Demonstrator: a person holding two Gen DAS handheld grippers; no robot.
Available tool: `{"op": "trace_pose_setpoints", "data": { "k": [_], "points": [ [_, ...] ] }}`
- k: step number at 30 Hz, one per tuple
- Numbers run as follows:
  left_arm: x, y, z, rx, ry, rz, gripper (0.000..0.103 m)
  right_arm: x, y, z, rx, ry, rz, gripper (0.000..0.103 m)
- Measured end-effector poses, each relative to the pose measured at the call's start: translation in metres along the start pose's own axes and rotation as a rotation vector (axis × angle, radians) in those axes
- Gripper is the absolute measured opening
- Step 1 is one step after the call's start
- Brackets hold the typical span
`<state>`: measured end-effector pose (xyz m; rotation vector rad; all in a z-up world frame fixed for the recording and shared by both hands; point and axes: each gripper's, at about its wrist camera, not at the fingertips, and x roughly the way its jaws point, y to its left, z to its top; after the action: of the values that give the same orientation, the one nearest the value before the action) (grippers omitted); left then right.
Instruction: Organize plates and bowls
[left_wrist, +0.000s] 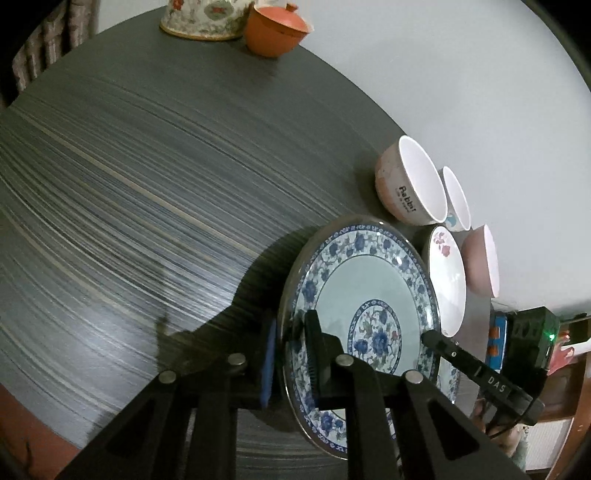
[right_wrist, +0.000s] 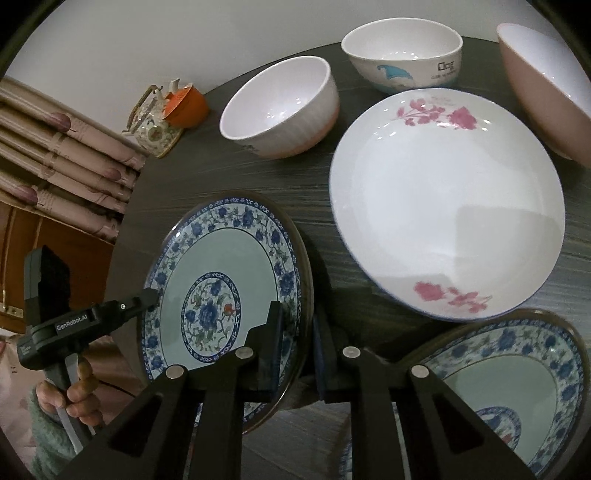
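A blue-and-white floral plate (left_wrist: 369, 295) (right_wrist: 229, 266) is tilted up on edge above the dark table, held by both grippers on opposite rims. My left gripper (left_wrist: 288, 339) is shut on one rim; in the right wrist view it shows as a black finger (right_wrist: 147, 297) on the plate's left. My right gripper (right_wrist: 297, 332) is shut on the other rim; in the left wrist view its finger (left_wrist: 443, 345) touches the plate's right side. A second blue floral plate (right_wrist: 517, 369) lies flat at lower right. A white plate with pink flowers (right_wrist: 443, 206) (left_wrist: 447, 277) lies behind.
Three bowls stand at the table's back: a white-and-pink one (right_wrist: 280, 107) (left_wrist: 410, 181), a white one with a blue print (right_wrist: 402, 51) (left_wrist: 456, 199), a pink one (right_wrist: 546, 88) (left_wrist: 482, 258). A floral teapot (right_wrist: 155, 122) and an orange lidded cup (left_wrist: 275, 29) stand farther off.
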<state>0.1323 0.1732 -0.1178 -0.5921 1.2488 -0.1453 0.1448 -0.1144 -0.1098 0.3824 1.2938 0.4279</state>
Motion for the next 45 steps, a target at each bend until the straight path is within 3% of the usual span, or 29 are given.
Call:
{"op": "trace_pose_setpoints", "data": {
  "k": [13,45],
  "points": [
    [-0.009,0.015,0.002,0.027,-0.015,0.082,0.014,0.019,0.032,-0.016,-0.012,0.015,0.036,0.015],
    [0.022,0.024,-0.008,0.008,-0.036,0.145,0.02,0.051,0.046,-0.031,-0.027,0.057,-0.001,0.017]
  ]
}}
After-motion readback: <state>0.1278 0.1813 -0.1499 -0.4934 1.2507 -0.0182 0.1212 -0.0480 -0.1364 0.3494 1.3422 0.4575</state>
